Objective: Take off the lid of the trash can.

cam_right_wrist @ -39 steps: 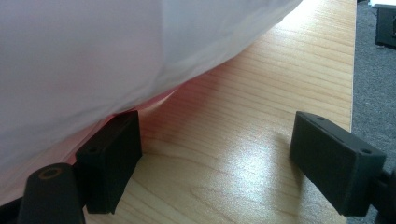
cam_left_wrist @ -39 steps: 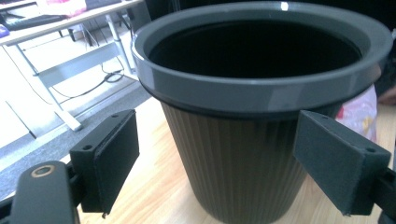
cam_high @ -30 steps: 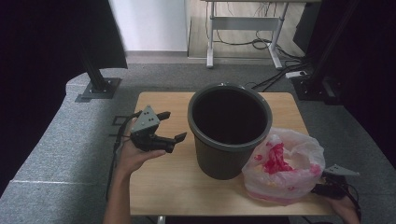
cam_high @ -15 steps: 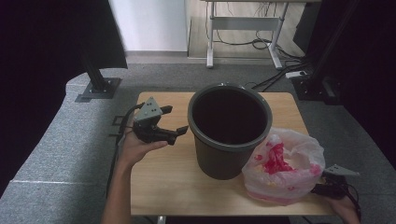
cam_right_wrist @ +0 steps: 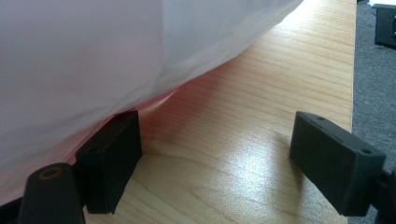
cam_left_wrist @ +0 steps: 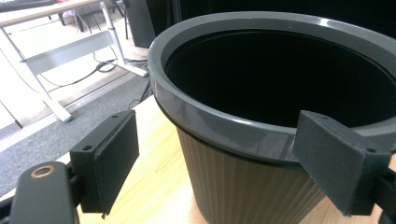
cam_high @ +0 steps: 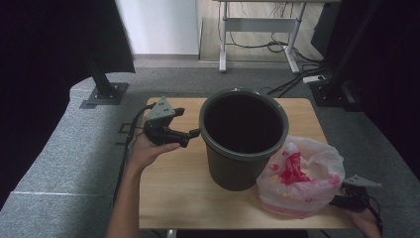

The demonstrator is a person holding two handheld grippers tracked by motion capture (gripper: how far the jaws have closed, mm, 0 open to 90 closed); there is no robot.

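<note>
Bin stands mid-table, the plastic bag just beside it. Left gripper, jaws spread wide, faces the rim: centre the rim between the pads, then close squarely. Right gripper rests released beside the bag.

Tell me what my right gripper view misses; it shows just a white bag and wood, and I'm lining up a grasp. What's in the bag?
Observer: Something red and pink shows through the bag, seen from the high view.
Operator: What's beside it?
Observer: A dark bin stands upright against the bag's left side.
Operator: Where's the left gripper?
Observer: The left gripper is open, its jaws on either side of the bin's rim without touching it.
</note>
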